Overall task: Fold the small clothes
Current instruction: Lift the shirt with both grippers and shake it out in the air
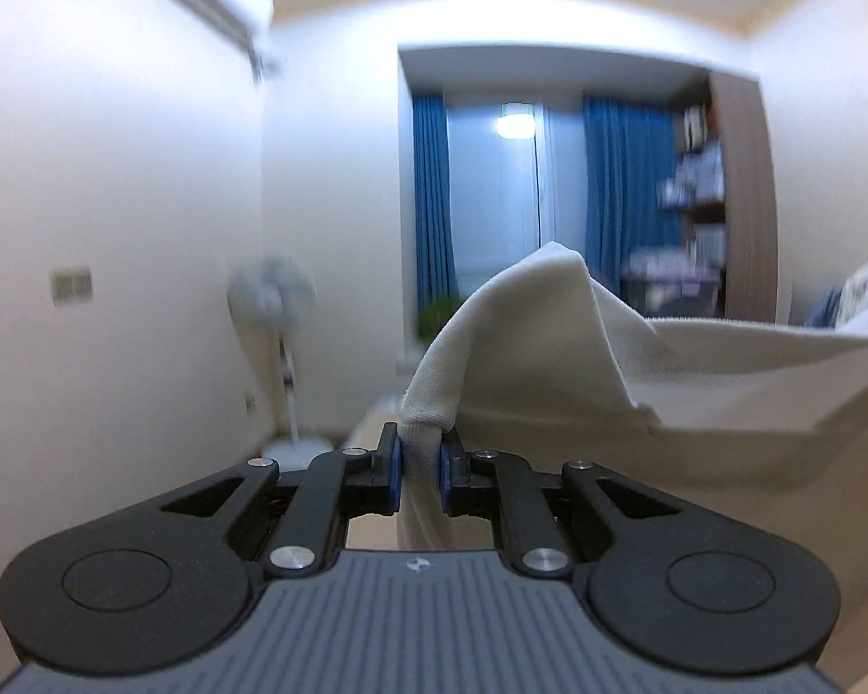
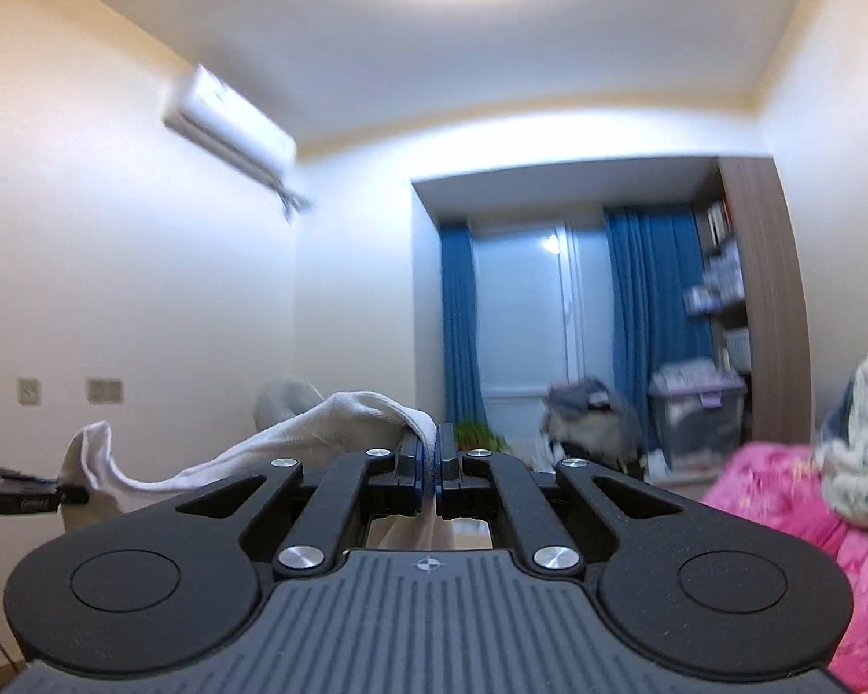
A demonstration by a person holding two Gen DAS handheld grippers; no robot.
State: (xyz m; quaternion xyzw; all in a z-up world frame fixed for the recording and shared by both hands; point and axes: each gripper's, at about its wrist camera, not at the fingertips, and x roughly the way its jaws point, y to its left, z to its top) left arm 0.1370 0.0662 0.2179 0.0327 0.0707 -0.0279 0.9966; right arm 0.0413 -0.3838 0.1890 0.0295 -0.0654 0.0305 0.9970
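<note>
1. Room first: white walls, an air conditioner [image 2: 231, 130] high on the left wall, blue curtains [image 2: 460, 324] either side of a window at the far end, and a brown shelf unit [image 2: 764, 301] in the right corner. Everything back there is blurry.
2. Pink bedding [image 2: 793, 497] fills the lower right of the right wrist view, with a pale patterned blanket [image 2: 862, 434] piled on top of it.
3. A standing fan [image 1: 275, 301] sits against the left wall in the left wrist view, also pretty smeared.
4. The main thing is a white garment [image 1: 723, 405], held up in the air between the two claws. From the left wrist camera it stretches off to the right like a sheet, with one corner flopped up into a peak.
5. Left claw [image 1: 421, 465]: its blue pads are pinching a bunched, hemmed edge of the garment, and the cloth hangs straight down between the fingers.
6. Right claw [image 2: 428, 465]: pressed nearly together on a thin bit of the same cloth [image 2: 318, 439], which trails off to the left and sags in the middle.
7. At the far left edge of the right wrist view you can just see the other claw's tip [image 2: 35, 491] holding the opposite end.
</note>
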